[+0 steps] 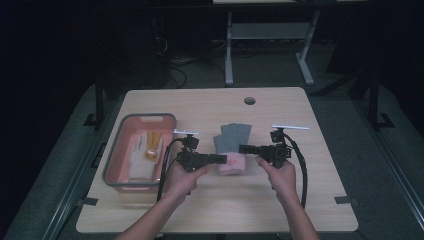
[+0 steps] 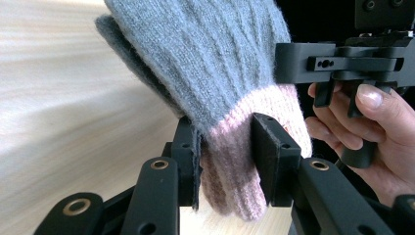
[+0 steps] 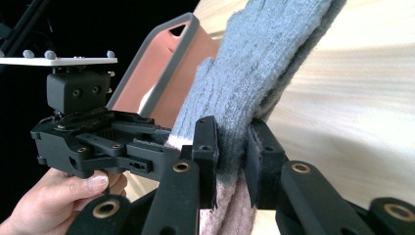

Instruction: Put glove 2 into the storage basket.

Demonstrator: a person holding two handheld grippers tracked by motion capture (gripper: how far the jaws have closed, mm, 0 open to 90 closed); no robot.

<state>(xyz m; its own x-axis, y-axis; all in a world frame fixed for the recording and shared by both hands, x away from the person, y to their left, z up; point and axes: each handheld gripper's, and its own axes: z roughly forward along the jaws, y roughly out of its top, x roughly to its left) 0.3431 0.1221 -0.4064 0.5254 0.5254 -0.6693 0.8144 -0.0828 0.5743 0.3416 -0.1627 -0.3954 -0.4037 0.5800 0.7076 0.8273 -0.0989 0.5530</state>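
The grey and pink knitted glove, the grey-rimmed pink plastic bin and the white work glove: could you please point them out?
Grey and pink knitted glove [image 1: 234, 136], high view, grey finger part.
Grey-rimmed pink plastic bin [image 1: 114, 152], high view, left rim.
White work glove [image 1: 140, 162], high view, its cuff end.

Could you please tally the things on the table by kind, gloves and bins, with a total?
Grey-and-pink knit gloves, clamped by the left gripper and the right gripper: 1
White gloves in the bin: 1
Bins: 1
Total: 3
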